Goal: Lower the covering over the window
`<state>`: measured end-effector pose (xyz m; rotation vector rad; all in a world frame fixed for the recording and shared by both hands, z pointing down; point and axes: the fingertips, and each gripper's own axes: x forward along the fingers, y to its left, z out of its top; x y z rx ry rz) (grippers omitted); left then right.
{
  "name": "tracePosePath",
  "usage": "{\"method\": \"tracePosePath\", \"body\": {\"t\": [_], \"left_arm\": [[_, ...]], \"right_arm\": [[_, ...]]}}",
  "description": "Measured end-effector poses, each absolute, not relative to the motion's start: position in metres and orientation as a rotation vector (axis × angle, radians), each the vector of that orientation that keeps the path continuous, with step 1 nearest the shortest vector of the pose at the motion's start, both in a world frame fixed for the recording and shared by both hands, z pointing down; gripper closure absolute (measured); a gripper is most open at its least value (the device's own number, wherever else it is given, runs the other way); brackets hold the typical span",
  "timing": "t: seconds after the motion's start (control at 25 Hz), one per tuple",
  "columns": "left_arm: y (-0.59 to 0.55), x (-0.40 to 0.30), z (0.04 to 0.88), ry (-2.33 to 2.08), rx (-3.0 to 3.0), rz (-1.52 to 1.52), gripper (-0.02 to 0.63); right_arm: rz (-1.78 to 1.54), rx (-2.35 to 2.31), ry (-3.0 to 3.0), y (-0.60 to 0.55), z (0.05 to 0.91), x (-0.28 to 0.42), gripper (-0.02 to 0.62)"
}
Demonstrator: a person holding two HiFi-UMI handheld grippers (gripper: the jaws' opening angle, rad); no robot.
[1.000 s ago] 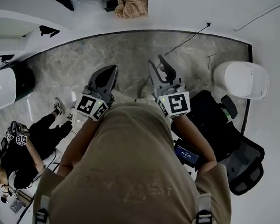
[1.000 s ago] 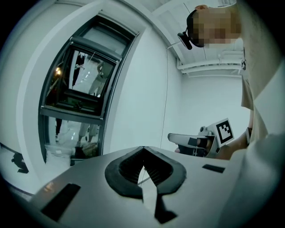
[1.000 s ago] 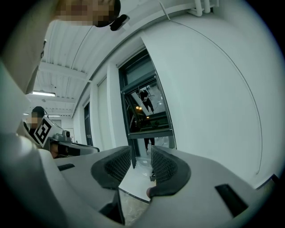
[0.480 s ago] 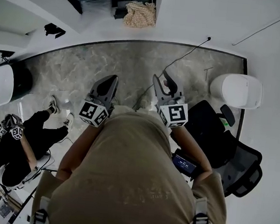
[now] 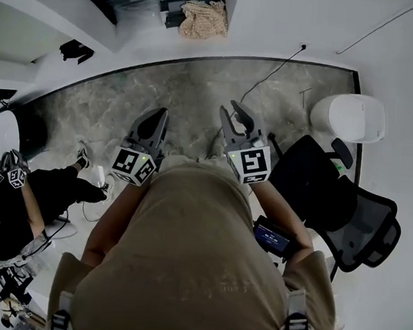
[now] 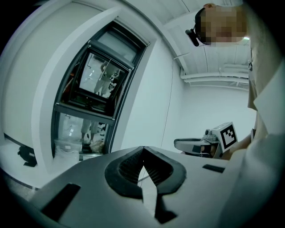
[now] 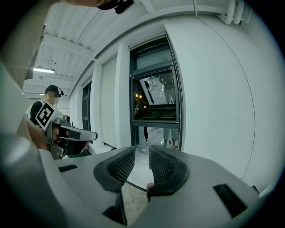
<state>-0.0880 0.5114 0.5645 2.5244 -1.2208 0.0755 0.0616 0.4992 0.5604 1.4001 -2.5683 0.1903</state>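
Window is set in the white wall, pane uncovered and showing reflections; the covering itself cannot be made out. Left hand-held gripper: clenched, pad tips meeting, nothing in it, aimed just right of the window. Right hand-held gripper: released; its jaws have just been closing, but a gap shows and nothing lies between them, with the window straight beyond. Both are well short of the window. Black office chair stands off to the window's right.
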Motion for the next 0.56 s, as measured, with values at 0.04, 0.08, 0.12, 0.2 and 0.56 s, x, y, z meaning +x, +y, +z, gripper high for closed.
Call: {"method": "tracePosePath", "body": {"t": [0.04,0.08,0.12,0.2,0.56], "left_arm": [[0.512,-0.093,0.563,-1.213,2.533,0.075,0.592],[0.512,-0.098,0.562,-1.208,2.541,0.073,0.591],[0.511,-0.104,0.56,-1.206,2.547,0.069,0.591],[0.507,-0.115,0.556,-1.204,2.554,0.063,0.592],[0.502,-0.14,0.539,-1.192,2.604,0.067,0.591]], "right_arm": [[0.186,1.409,-2.567,0.501,0.559,0.057,0.502],[0.181,1.417,-2.567,0.501,0.558,0.052,0.503],[0.18,1.421,-2.564,0.501,0.557,0.047,0.505],[0.183,1.423,-2.558,0.499,0.556,0.037,0.505],[0.14,1.426,-2.576,0.493,0.536,0.004,0.505]]}}
